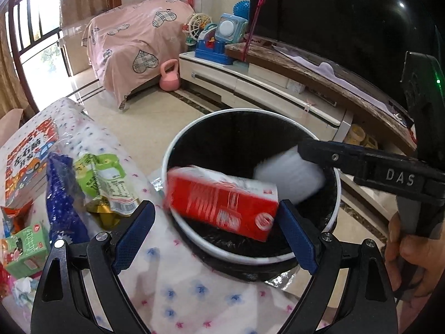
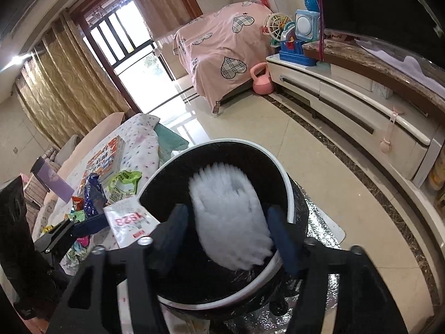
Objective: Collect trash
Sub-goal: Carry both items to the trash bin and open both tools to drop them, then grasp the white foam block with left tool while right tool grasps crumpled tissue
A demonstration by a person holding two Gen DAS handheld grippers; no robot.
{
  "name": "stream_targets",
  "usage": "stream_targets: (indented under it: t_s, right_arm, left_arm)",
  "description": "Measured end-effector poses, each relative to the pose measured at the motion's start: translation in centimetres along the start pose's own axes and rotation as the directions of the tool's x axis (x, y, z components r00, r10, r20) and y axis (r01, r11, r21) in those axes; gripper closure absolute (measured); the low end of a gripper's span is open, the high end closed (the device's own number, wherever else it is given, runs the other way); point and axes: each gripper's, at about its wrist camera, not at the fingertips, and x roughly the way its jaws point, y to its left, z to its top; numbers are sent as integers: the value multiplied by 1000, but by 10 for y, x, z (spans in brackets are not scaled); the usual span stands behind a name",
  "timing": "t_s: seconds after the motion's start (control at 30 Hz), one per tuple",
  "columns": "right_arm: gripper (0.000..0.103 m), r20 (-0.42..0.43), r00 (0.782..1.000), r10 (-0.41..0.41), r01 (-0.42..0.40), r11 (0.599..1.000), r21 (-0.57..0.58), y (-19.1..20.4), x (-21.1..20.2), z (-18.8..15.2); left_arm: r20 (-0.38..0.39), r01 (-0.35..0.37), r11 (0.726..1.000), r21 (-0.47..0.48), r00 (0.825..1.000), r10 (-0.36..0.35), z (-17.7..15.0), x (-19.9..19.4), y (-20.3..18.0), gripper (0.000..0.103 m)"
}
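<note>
A round bin (image 1: 250, 110) with a white rim and black liner stands beside the cloth-covered table (image 1: 194, 292). My left gripper (image 1: 217, 203) is over its near rim with the blue pads (image 1: 133, 228) wide apart. A red and white carton (image 1: 222, 203) lies blurred between them, and no pad visibly presses on it. My right gripper (image 2: 227, 209) hangs above the bin (image 2: 236, 141), open. A blurred white wad (image 2: 228, 217) is between its fingers (image 2: 282, 239), with a gap on each side. The wad (image 1: 289, 172) also shows under the right gripper's finger (image 1: 361, 164).
On the table lie a green pouch (image 1: 108, 183), a blue wrapper (image 1: 64, 200), a small green carton (image 1: 25, 250), crumpled tissue (image 1: 22, 286) and a book (image 1: 27, 161). A person's hand (image 1: 411, 256) holds the right gripper. A long TV cabinet (image 2: 347, 103) runs behind the bin.
</note>
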Motion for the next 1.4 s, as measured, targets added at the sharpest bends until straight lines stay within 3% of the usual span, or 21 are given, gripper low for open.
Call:
stream_targets:
  t_s: [0.3, 0.57, 0.83, 1.4]
  right_arm:
    - [36, 51, 999, -5, 4, 1000, 29, 1, -20, -3]
    - [29, 83, 996, 30, -33, 999, 37, 22, -36, -21]
    - [24, 44, 995, 86, -87, 996, 17, 61, -32, -60]
    - [23, -87, 972, 219, -225, 972, -69, 155, -6, -116]
  left_arm:
    - [29, 21, 998, -59, 999, -19, -11, -25, 13, 11]
    - [46, -21, 986, -166, 999, 29, -54, -64, 39, 11]
    - [39, -60, 962, -265, 997, 73, -104, -102, 76, 11]
    - [-9, -169, 865, -472, 982, 187, -187, -147, 169, 11]
